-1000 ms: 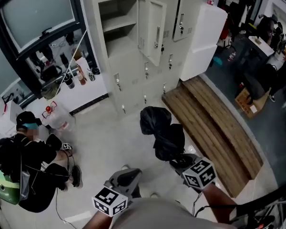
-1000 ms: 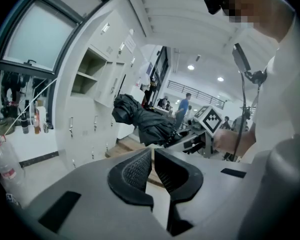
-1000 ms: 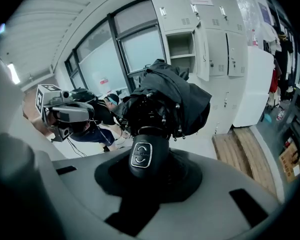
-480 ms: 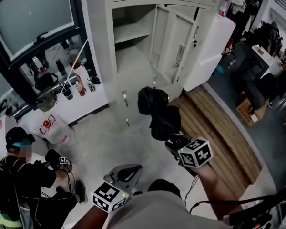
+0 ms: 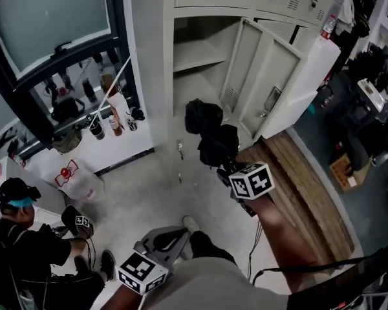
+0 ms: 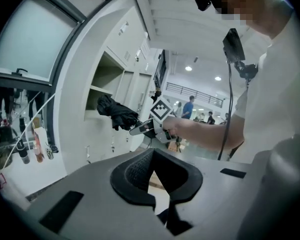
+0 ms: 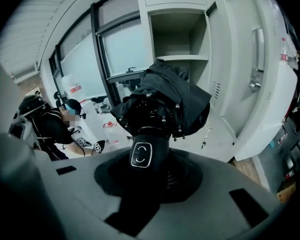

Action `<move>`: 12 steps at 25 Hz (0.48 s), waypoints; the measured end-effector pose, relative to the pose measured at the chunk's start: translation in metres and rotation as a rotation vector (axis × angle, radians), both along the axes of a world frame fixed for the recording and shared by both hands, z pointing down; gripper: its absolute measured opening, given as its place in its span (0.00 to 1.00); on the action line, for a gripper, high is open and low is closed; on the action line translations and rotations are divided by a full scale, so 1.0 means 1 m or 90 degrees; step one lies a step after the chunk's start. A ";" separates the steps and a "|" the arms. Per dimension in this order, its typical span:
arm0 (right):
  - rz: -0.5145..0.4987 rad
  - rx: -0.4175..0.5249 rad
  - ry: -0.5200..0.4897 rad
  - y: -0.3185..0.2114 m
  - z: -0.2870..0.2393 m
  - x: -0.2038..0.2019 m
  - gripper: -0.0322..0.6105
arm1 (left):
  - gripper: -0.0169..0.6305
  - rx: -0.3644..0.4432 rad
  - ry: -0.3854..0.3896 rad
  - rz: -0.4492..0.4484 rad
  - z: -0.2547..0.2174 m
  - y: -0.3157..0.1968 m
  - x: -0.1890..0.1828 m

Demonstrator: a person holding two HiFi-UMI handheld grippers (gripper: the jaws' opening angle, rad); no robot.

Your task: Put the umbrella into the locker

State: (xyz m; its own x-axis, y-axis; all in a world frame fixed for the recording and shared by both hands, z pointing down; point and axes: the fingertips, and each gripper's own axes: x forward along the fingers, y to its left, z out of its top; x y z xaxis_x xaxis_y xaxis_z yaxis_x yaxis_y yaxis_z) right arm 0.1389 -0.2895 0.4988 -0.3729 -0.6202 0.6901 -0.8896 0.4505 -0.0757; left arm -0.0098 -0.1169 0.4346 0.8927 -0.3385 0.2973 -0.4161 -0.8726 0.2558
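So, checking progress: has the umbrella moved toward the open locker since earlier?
Yes: the umbrella, in the right tool, has closed in on the locker and overlaps its open compartment.

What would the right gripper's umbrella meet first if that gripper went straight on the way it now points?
Probably the inside of the open locker, below its shelf: the right gripper, shut on the umbrella, aims there with nothing between. Depth is unclear.
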 end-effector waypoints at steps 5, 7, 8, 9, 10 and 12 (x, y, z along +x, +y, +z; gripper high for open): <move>-0.002 -0.016 0.000 -0.090 0.006 0.007 0.21 | 0.04 0.019 -0.006 -0.044 -0.014 -0.071 0.007; -0.010 -0.016 -0.001 -0.126 0.006 0.006 0.21 | 0.04 0.019 -0.006 -0.061 -0.020 -0.099 0.011; -0.015 -0.016 -0.002 -0.142 0.005 0.005 0.21 | 0.04 0.018 -0.007 -0.070 -0.022 -0.112 0.013; -0.019 -0.017 -0.003 -0.159 0.004 0.005 0.21 | 0.04 0.016 -0.008 -0.079 -0.025 -0.125 0.016; -0.023 -0.017 -0.004 -0.174 0.003 0.004 0.21 | 0.04 0.014 -0.008 -0.086 -0.027 -0.137 0.020; -0.030 -0.017 -0.009 -0.204 0.002 0.004 0.21 | 0.04 0.014 -0.003 -0.096 -0.028 -0.157 0.027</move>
